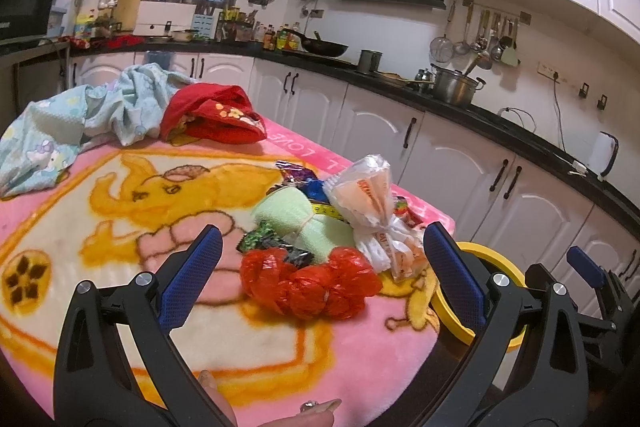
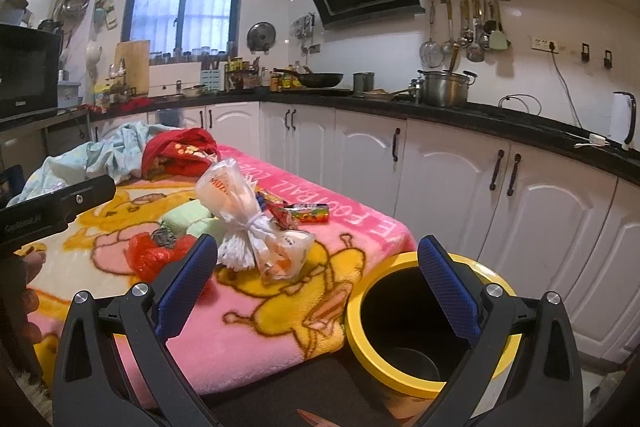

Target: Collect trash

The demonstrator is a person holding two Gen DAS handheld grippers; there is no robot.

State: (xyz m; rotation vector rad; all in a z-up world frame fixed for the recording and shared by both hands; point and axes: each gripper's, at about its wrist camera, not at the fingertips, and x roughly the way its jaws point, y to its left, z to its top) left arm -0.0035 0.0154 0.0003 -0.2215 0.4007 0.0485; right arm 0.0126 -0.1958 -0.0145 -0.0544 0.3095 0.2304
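Observation:
A pile of trash lies on the pink cartoon blanket (image 1: pixel 120 219): a crumpled red plastic bag (image 1: pixel 308 287), a tied white plastic bag (image 1: pixel 368 203), a pale green roll (image 1: pixel 292 219) and several shiny candy wrappers (image 1: pixel 298 177). My left gripper (image 1: pixel 322 267) is open and empty, its jaws on either side of the red bag, just short of it. My right gripper (image 2: pixel 320 281) is open and empty, above the gap between the blanket's edge and the yellow-rimmed black bin (image 2: pixel 404 315). The white bag (image 2: pixel 244 215) and red bag (image 2: pixel 154 251) also show in the right wrist view.
A red cloth (image 1: pixel 216 115) and a light blue cloth (image 1: pixel 80 119) lie at the blanket's far end. A candy tube (image 2: pixel 310 215) lies near the blanket's right edge. White cabinets (image 2: pixel 460 179) and a black counter with pots stand behind.

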